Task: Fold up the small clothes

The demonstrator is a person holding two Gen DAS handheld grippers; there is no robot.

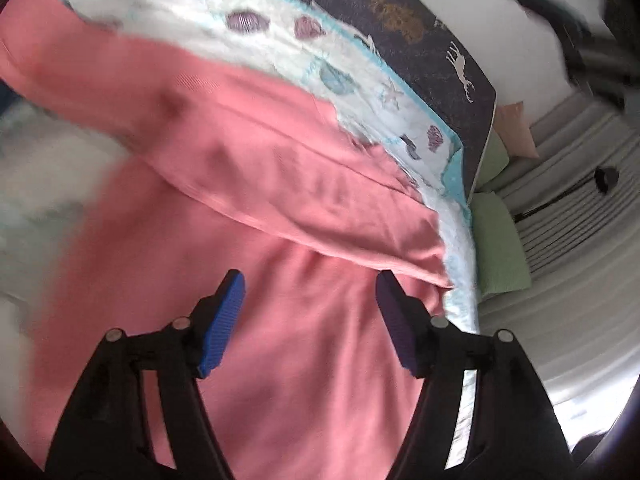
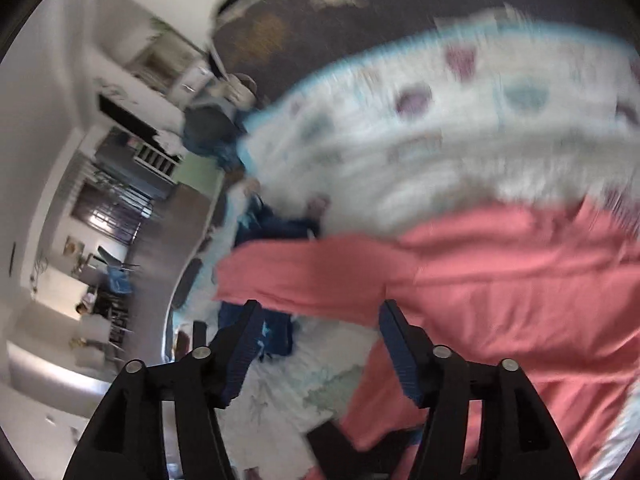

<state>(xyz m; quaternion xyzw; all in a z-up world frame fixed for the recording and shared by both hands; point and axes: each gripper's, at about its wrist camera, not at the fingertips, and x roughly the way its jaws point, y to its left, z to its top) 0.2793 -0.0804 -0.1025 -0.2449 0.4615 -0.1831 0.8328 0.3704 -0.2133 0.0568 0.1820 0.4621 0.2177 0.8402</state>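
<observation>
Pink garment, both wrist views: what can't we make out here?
- Pink garment: garment type unclear; the left wrist view cuts off its lower part behind the left gripper, and motion blur smears its left edge.
- Right wrist view: blur hides the fold lines; the right gripper covers the hem.
- Dark blue cloth: mostly under the pink garment, unidentifiable.
- Patterned blanket: print smeared.

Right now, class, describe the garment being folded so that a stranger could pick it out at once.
Start at the white fleecy blanket with a blue edge and printed shells. On it lies the pink garment, spread wide below the open left gripper, with the open right gripper at its edge. It is the only plain, single-coloured cloth; the dark blue clothes beside it are crumpled.
</observation>
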